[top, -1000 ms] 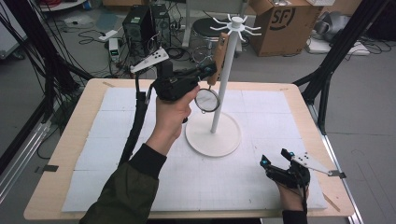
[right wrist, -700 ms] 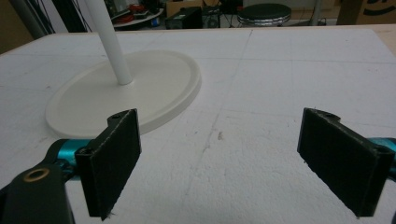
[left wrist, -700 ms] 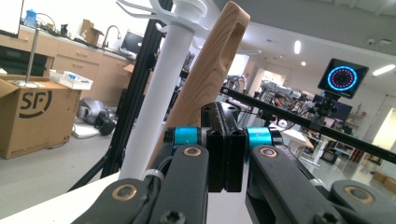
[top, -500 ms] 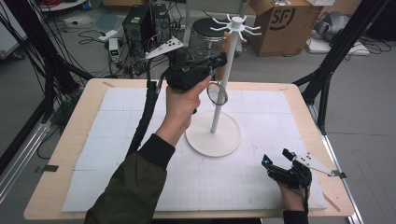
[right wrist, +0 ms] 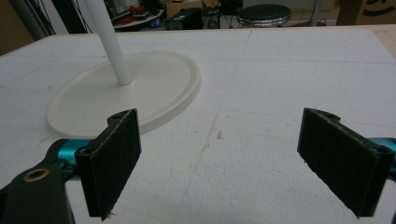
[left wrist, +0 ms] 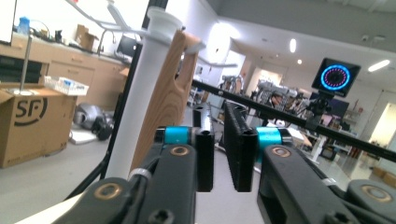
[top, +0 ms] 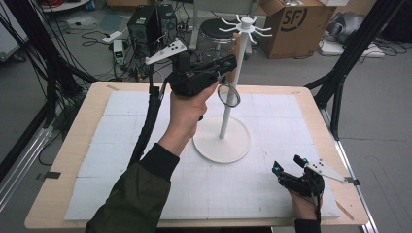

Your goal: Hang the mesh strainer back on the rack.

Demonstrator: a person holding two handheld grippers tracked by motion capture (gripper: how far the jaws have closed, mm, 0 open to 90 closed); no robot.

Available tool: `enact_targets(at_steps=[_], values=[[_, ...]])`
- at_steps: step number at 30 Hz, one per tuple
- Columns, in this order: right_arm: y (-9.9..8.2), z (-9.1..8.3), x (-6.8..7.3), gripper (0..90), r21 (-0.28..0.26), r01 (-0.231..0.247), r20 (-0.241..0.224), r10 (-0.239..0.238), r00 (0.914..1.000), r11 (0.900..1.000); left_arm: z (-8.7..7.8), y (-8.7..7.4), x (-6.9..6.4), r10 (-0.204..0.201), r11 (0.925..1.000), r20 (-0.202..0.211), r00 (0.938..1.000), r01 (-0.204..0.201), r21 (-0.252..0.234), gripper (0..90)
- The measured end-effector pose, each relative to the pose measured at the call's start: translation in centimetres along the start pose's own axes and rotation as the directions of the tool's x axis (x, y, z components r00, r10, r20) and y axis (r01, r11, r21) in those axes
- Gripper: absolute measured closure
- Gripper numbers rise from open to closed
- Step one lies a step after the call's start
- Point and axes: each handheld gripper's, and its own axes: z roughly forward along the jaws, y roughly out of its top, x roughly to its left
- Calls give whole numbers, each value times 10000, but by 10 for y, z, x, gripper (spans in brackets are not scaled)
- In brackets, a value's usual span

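Left gripper [top: 228, 64] is up at the top of the white stand [top: 222, 143], which sits on the table [top: 63, 160] right of centre, toward the far edge. The wooden-handled magnifying glass [top: 229, 92] now hangs from one of the stand's top hooks [top: 243, 22], handle up against the pole, ring dangling below. A second ago it was carried lower and nearer the person, lens in front of the pole; since then the left hand [top: 187, 114] has lifted it to the hooks. The left gripper's jaws have just been opening: in the left gripper view the two pads stand a narrow gap apart with nothing between them, and the wooden handle [left wrist: 166, 93] lies beside the left pad [left wrist: 204, 161], hooked at the top. So released, barely. Cannot tell if the pad's outer side touches the handle. Reading: the hang looks done, the hook bears the weight, and what is left is backing the gripper straight off without nudging the handle loose. Right gripper [top: 290, 167] rests on the white mat [top: 111, 145] near the table's near right corner, same place as before, jaws wide apart and empty in the right gripper view, facing the stand's round base [right wrist: 140, 88].
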Motion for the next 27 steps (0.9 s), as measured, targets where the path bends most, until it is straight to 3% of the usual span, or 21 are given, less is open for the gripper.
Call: enact_targets(at_steps=[3, 6, 7, 12, 14, 17, 22, 27], values=[[0, 0, 0, 126, 10, 21, 17, -21, 10000, 10000, -9, -4, 6, -93, 9999, -115, 9999, 94, 95, 659], [0, 1, 1, 126, 31, 69, 36, -69, 10000, 10000, -15, -7, 12, -182, 9971, -423, 9989, 213, 725, 507], [0, 1, 1, 126, 43, 65, 31, -65, 10000, 10000, -18, -9, 12, -158, 9971, -447, 9989, 190, 733, 472], [0, 2, 2, 126, 102, 182, 68, -183, 9998, 9998, -33, -13, 15, -144, 9986, -234, 9996, 155, 503, 427], [0, 2, 3, 126, 149, 154, 48, -155, 9999, 9998, -38, -15, 17, -161, 9973, -307, 9994, 183, 715, 410], [0, 3, 4, 127, 164, 266, 71, -267, 9996, 9995, -47, -18, 17, -213, 9983, -333, 9992, 230, 533, 376], [-1, 3, 5, 127, 223, 299, 68, -301, 9995, 9993, -62, -25, 20, 25, 9963, -585, 9983, 25, 855, 370], [-1, 4, 5, 127, 263, 384, 92, -387, 9992, 9989, -77, -30, 25, -73, 9926, -560, 9984, 140, 1202, 361]])
